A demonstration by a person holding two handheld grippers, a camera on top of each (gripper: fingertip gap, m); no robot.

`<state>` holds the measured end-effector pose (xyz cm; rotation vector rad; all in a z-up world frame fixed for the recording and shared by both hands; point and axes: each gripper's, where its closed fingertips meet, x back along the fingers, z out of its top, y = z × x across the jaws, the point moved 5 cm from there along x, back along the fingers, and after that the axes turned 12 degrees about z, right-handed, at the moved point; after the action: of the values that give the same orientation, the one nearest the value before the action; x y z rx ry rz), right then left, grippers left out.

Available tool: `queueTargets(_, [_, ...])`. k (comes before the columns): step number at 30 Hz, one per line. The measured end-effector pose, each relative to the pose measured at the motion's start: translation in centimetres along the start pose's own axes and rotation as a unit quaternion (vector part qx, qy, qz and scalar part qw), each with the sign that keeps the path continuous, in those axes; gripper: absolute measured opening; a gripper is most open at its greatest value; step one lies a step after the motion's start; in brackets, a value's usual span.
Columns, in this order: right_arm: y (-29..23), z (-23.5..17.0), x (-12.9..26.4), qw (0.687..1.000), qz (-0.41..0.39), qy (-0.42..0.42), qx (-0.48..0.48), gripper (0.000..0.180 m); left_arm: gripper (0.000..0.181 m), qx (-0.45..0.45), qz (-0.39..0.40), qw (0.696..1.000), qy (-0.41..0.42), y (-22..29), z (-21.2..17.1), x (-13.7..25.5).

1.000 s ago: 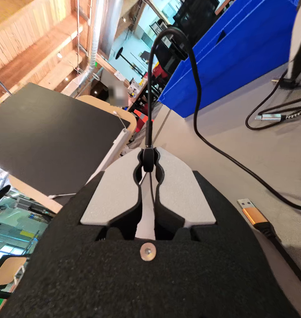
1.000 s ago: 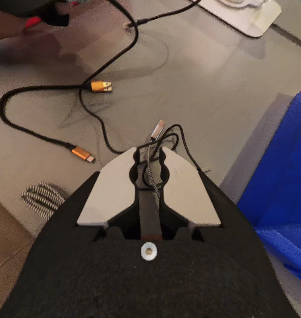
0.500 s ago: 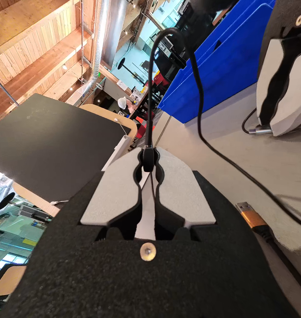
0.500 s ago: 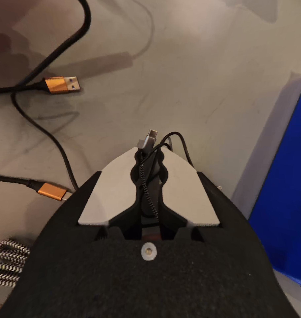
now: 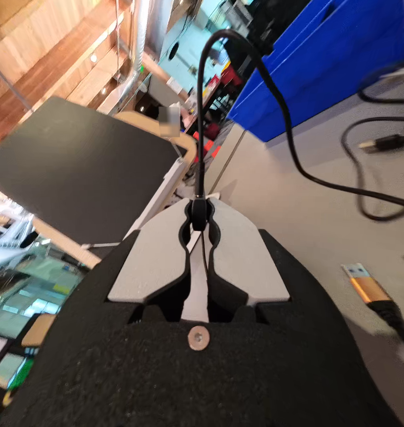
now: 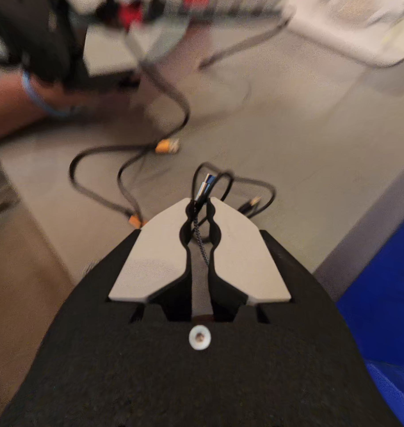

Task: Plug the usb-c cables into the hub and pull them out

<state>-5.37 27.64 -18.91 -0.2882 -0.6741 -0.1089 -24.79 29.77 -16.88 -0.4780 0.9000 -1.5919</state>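
My right hand-held gripper, which half a second ago sat low over the worktop, now lifts the silver usb-c plug clenched at frame centre. My left hand-held gripper still clamps the hub's black cable end, so mating comes next.

Left hand-held gripper: black body, light grey fingers
Thin round cable: black
Flat metal plug: orange shell, silver tip with blue inside
Big plastic bin: bright blue
Worktop: plain grey
Woven cable: black-and-white pattern, shiny silver plug
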Motion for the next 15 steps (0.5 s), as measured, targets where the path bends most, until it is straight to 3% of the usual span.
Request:
queueTargets(1, [-0.2,-1.2,-0.1,0.998,0.018,-0.056,0.008,0.012,0.009,0.01,0.017,1.0,-0.018,-0.6,-0.4,-0.2])
queueTargets(3, [0.1,-2.6,0.4,0.994,-0.005,-0.101,0.039,0.044,0.009,0.032,0.038,0.998,-0.047,-1.7,-1.1,-0.3])
queueTargets(6, [-0.7,-3.5,1.4,0.993,0.045,-0.095,0.048,0.029,0.009,0.042,0.062,0.994,-0.073,-2.5,-1.9,-0.4])
queueTargets(9, [0.4,-3.7,1.6,0.993,-0.005,-0.097,0.062,0.023,0.009,0.035,0.07,0.994,-0.072,-2.6,-1.8,-0.4])
queueTargets(12, [0.2,-2.9,0.0,0.994,0.009,-0.064,0.082,0.014,0.009,0.033,0.066,0.995,-0.067,-2.4,-1.6,-0.5])
queueTargets(15, [1.9,-3.2,-1.3,0.993,-0.017,-0.098,0.058,0.013,0.009,0.022,0.058,0.996,-0.061,-1.9,-1.4,-0.4])
